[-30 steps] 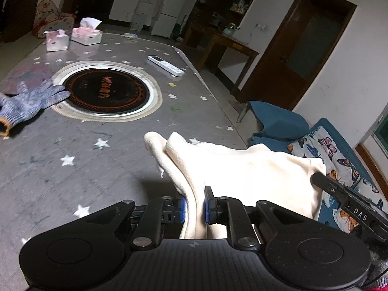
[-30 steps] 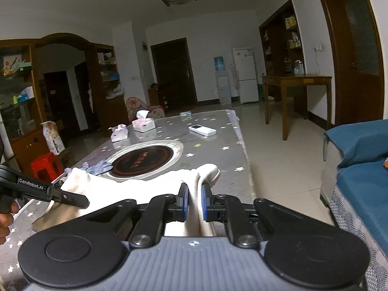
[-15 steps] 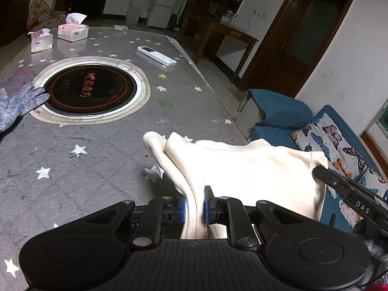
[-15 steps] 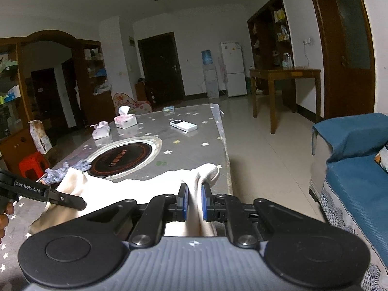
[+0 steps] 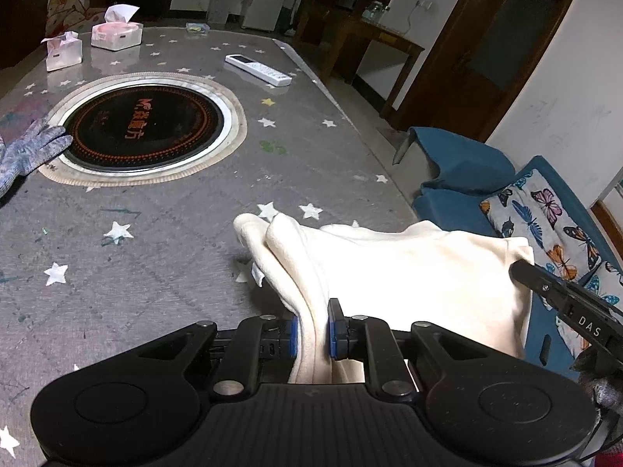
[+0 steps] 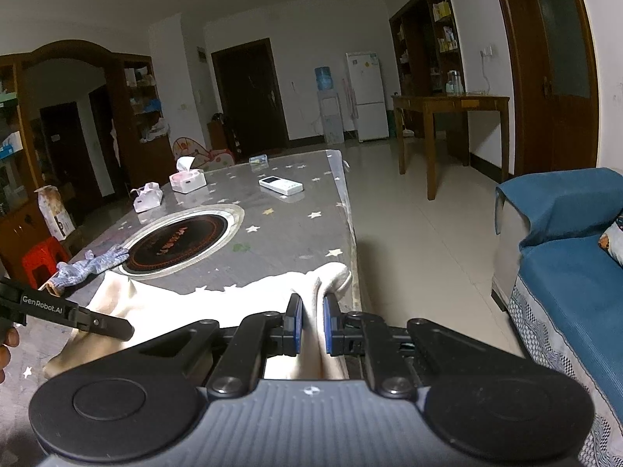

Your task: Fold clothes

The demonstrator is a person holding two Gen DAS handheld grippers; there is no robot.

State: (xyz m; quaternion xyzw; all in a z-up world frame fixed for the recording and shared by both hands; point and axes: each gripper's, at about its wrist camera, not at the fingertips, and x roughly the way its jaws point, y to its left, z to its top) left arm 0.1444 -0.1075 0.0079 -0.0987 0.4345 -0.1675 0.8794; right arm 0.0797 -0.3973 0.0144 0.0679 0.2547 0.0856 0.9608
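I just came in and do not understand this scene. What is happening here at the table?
A person is folding a cream garment with two hand-held grippers. The left gripper and the right gripper are each shut on a bunched edge, holding the cloth stretched between them at the near end of the grey table. A blue glove, a remote and tissue boxes lie untouched further away.

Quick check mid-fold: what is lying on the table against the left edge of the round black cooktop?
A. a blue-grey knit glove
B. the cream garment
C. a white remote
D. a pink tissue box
A: in the left wrist view the blue-grey knit glove has its fingertips at the left edge of the round black cooktop.
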